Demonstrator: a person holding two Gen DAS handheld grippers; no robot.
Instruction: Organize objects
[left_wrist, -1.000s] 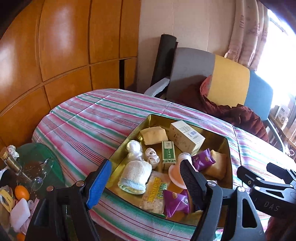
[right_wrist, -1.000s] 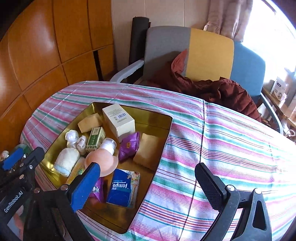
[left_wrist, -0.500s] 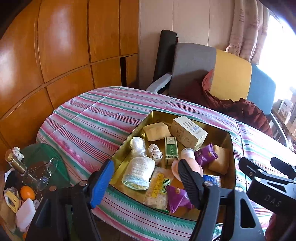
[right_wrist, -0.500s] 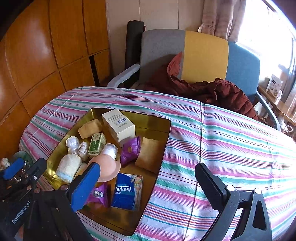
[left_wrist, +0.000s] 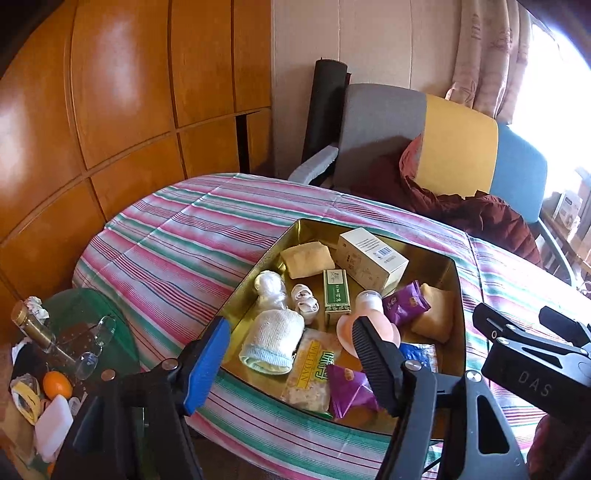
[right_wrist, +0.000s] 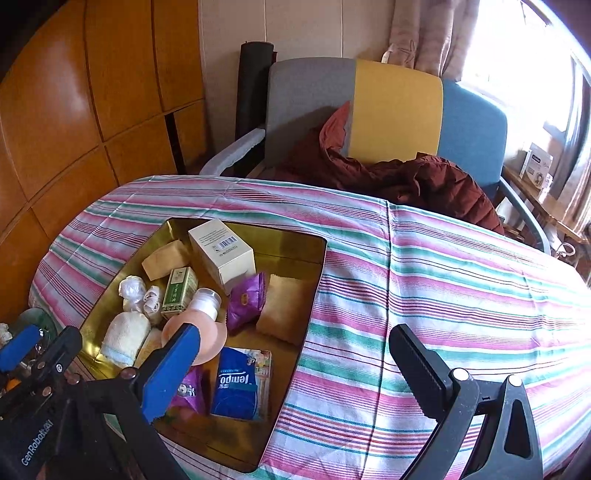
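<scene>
A gold metal tin (left_wrist: 459, 295) (right_wrist: 317, 273) sits on the striped table and holds several items: a white box (left_wrist: 373, 262) (right_wrist: 221, 249), a green box (left_wrist: 337, 295), a rolled white cloth (left_wrist: 271, 339) (right_wrist: 123, 338), a pink bottle (right_wrist: 199, 325), purple packets (left_wrist: 404, 304), tan sponges (right_wrist: 286, 308) and a blue Tempo tissue pack (right_wrist: 234, 384). My left gripper (left_wrist: 290, 339) is open and empty, back from the tin's near edge. My right gripper (right_wrist: 295, 345) is open and empty above the tin's near right corner.
The striped tablecloth (right_wrist: 443, 295) spreads right of the tin. A chair with a dark red jacket (right_wrist: 406, 177) stands behind the table. A low green glass table (left_wrist: 59, 350) with a bottle, glasses and an orange sits at left. Wooden wall panels stand to the left.
Both grippers have drawn back and up from the tin, so the tin looks smaller and more of the table shows. Both stay open. The tin's contents have not moved.
</scene>
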